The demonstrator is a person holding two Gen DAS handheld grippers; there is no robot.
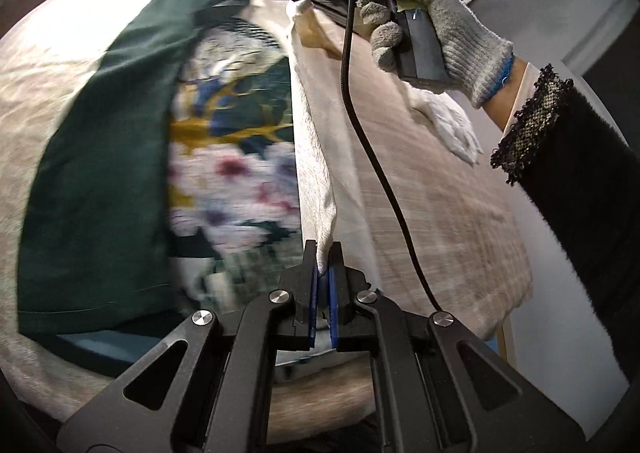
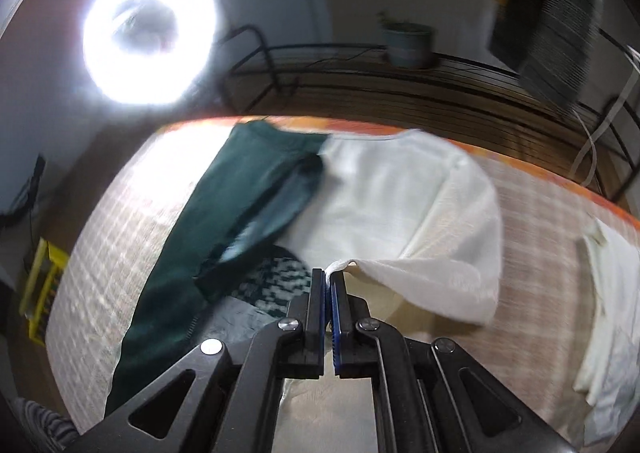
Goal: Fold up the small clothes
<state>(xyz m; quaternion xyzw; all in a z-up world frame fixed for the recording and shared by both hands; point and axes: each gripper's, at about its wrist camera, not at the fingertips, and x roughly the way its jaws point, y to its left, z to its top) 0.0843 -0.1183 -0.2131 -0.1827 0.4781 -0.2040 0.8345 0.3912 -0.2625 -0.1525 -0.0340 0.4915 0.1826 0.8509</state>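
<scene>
Both tongs pinch the cream cloth: the left tongs [image 1: 325, 273] grip one corner, the right tongs [image 2: 329, 285] another, holding an edge taut above the worktop [image 2: 120, 213] so the cream cloth [image 2: 400, 205] hangs ready for folding, beside the green garment [image 2: 240, 193].

Colours and patterns on the counter — two wrist views

Cream-white garment [image 2: 420, 209], plain with a fine woven texture; dark green garment [image 1: 96, 189], plain, unpatterned; floral cloth [image 1: 236, 157] — green ground with blue and mustard-yellow branches and white-and-pink blossoms, blurred in places. Counter cover [image 2: 132, 221] beige with a faint pale plaid, its far edge orange. Second white cloth [image 2: 612, 313] at the right, plain. Left tool [image 1: 325, 273] and right tool [image 2: 329, 293] black with blue pads and silver screw heads. Glove [image 1: 436, 29] mottled grey, blue-trimmed cuff; sleeve [image 1: 576, 173] black with a speckled trim. Yellow rack [image 2: 42, 293] at left.
</scene>
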